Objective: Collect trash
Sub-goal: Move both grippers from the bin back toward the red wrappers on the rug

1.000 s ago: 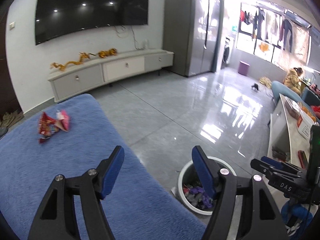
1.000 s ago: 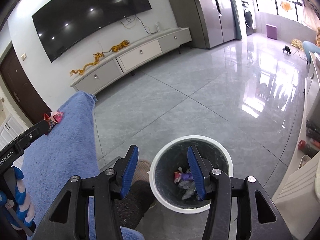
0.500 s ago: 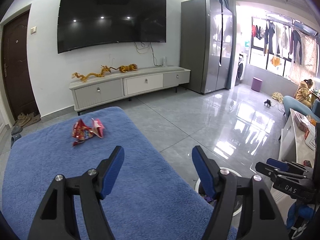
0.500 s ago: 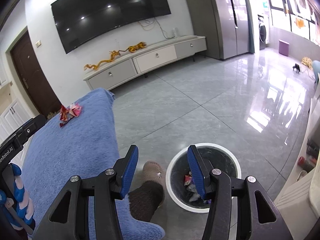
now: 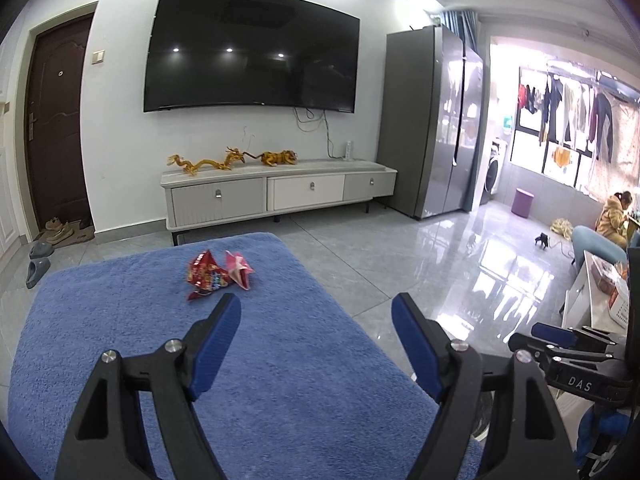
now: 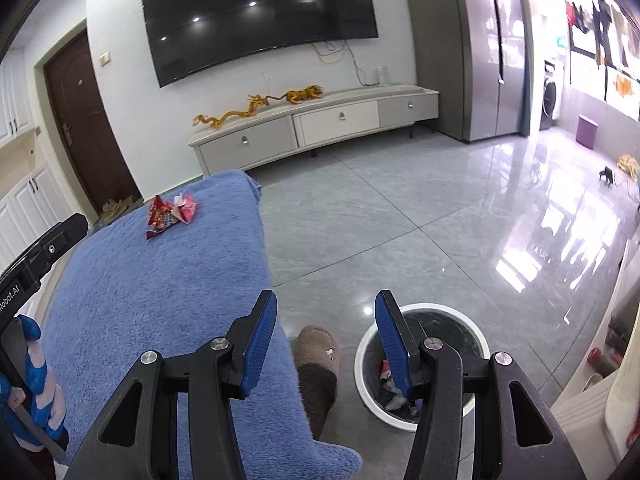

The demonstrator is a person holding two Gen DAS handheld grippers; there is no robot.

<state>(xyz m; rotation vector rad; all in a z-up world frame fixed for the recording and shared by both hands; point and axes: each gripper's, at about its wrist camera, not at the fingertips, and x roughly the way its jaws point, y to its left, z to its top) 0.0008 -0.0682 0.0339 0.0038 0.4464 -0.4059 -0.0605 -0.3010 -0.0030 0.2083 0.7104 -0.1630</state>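
- Blue fleece blanket (image 5: 120,344) covers one raised surface, the landmark for everything below.
- One white trash bin (image 6: 460,320) stands on the floor just beside the blanket's right edge, probably for easy drops.
- Left tool (image 5: 316,316) and right tool (image 6: 326,312): both wide open, empty.
- Two crumpled wrappers, red (image 5: 206,274) and pink (image 5: 239,272), touching, at the blanket's far end.
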